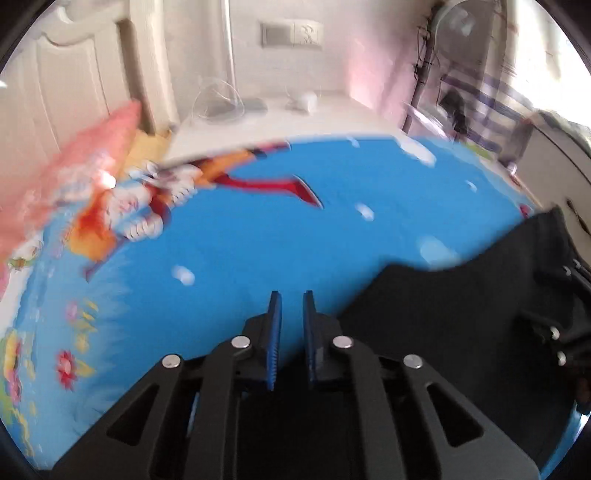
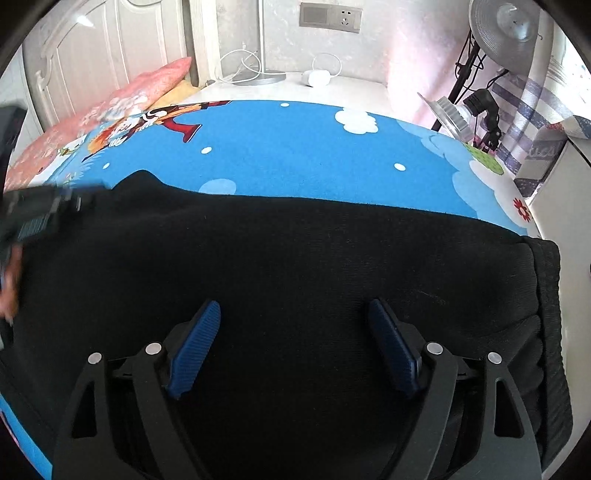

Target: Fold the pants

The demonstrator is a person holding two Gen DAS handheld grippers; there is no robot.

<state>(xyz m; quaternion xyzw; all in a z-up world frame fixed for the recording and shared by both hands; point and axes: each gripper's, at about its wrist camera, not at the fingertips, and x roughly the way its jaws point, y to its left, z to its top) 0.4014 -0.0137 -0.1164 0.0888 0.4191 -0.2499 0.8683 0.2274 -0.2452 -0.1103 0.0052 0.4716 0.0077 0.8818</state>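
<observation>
Black pants [image 2: 295, 251] lie spread across a blue cartoon mat [image 2: 295, 147], with a ribbed waistband [image 2: 550, 295] at the right end. My right gripper [image 2: 295, 306] hovers low over the middle of them, open wide with nothing between the blue pads. In the left wrist view the pants [image 1: 461, 314] fill the lower right. My left gripper [image 1: 291, 295] is over the mat [image 1: 240, 240] just left of the pants' edge. Its pads are nearly together with a narrow gap, holding nothing. The left gripper [image 2: 37, 221] also shows blurred at the left edge of the right wrist view.
A pink pillow [image 2: 122, 99] lies at the mat's far left corner. Beyond the mat, a white surface carries a lamp base [image 2: 258, 79] and a charger with cable [image 2: 317, 77]. A fan [image 2: 506, 26] and a clamp lamp [image 2: 454, 114] stand at the right. A hand [image 2: 9, 280] shows at the left.
</observation>
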